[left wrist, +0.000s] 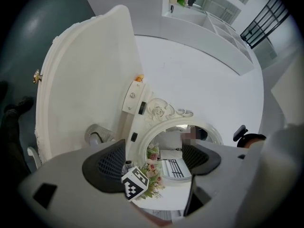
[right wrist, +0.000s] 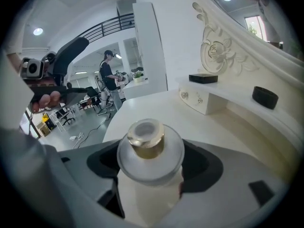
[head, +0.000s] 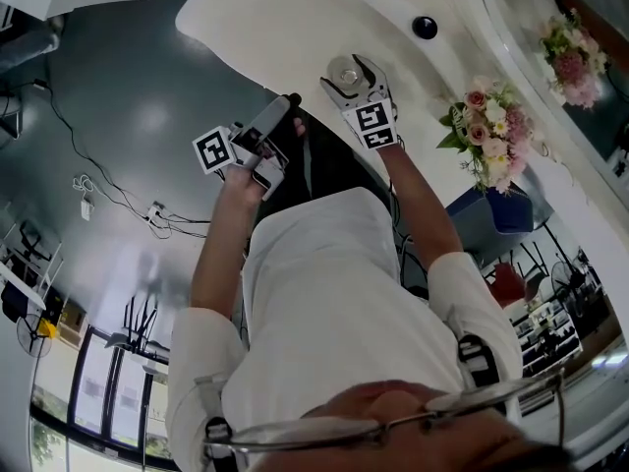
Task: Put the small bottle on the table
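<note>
A small white bottle [right wrist: 149, 163] with a gold neck and a clear cap stands upright between the jaws of my right gripper [right wrist: 151, 167], which is shut on its body. In the head view the bottle [head: 343, 68] and right gripper [head: 349, 77] hang over the near edge of the white dressing table [head: 285, 18]. My left gripper [head: 282, 109] is just left of it, off the table's edge. In its own view the left gripper [left wrist: 154, 164] stands open with nothing between the fingers.
On the table's raised back shelf sit a black box [right wrist: 203, 78] and a black round pot [right wrist: 264, 97]. A bunch of pink flowers [head: 488, 126] stands at the right, below an oval mirror [left wrist: 183, 141]. The dark floor [head: 118, 96] lies to the left.
</note>
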